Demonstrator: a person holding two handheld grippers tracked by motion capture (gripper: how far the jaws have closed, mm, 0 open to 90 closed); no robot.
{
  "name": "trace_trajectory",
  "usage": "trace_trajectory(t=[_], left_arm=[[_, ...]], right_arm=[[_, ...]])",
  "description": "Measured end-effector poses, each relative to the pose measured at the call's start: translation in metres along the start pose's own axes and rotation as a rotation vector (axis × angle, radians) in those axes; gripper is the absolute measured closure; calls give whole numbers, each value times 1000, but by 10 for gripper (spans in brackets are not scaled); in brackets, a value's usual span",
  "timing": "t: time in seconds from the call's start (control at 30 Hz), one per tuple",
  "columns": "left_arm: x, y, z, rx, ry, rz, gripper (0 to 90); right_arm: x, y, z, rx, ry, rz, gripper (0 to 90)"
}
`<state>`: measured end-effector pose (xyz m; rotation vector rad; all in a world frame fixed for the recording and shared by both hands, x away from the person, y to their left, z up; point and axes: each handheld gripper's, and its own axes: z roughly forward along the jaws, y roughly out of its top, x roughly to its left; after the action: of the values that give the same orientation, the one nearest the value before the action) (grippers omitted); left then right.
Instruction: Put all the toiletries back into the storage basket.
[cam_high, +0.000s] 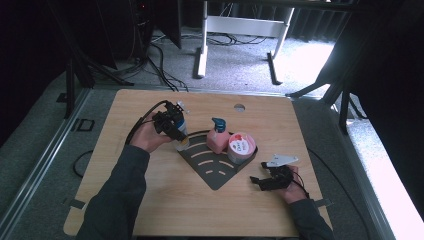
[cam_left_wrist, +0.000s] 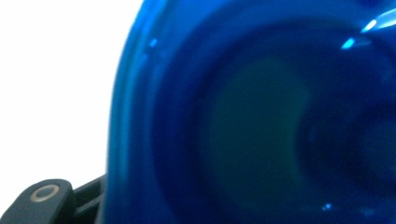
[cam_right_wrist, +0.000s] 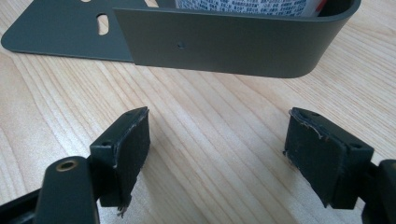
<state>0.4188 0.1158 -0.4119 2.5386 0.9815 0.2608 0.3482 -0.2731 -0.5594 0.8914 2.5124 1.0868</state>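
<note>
On the wooden bench (cam_high: 150, 210) lies a dark grey corner rack (cam_high: 212, 170), a slotted, fan-shaped plate with a low curved wall along its far side. The left tool (cam_high: 176, 131) is held at the rack's left edge, closed around a bottle (cam_high: 181, 134) with a blue cap; in the high view the bottle stands about upright with its yellowish lower end at the rim of the rack, though whether it rests on the plate or just above it cannot be told. In the left gripper view the blue cap (cam_left_wrist: 252, 121) sits right against the lens as a blurred blue dome, with one black jaw showing at the lower left corner. Inside the rack, against the curved wall, stand a pink pump bottle (cam_high: 218, 137) with a blue pump head and, just beside it to the right, a pink tub (cam_high: 240, 147) with a round white and red lid. The right tool (cam_high: 265, 181) rests low on the bench, near the rack's right corner and apart from it, its jaws spread wide with nothing between them. In the right gripper view its pads (cam_right_wrist: 128, 149) frame bare wood, and the rack's curved grey wall (cam_right_wrist: 224, 44) stands beyond them, the printed side of a container rising behind it.
</note>
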Motion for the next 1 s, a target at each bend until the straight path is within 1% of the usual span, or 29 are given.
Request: trace_trajectory(t=[0.33, 0.43, 0.67, 1.0], left_arm=[[-5, 9, 10, 10, -9, 20, 555], [-5, 11, 12, 10, -11, 16, 555], [-6, 16, 17, 22, -12, 27, 554], [-7, 20, 24, 16, -14, 17, 554]], right_arm=[[0, 0, 0, 0, -1, 0, 221], [0, 0, 0, 0, -1, 0, 221], [0, 0, 0, 0, -1, 0, 221], [0, 0, 0, 0, -1, 0, 221]])
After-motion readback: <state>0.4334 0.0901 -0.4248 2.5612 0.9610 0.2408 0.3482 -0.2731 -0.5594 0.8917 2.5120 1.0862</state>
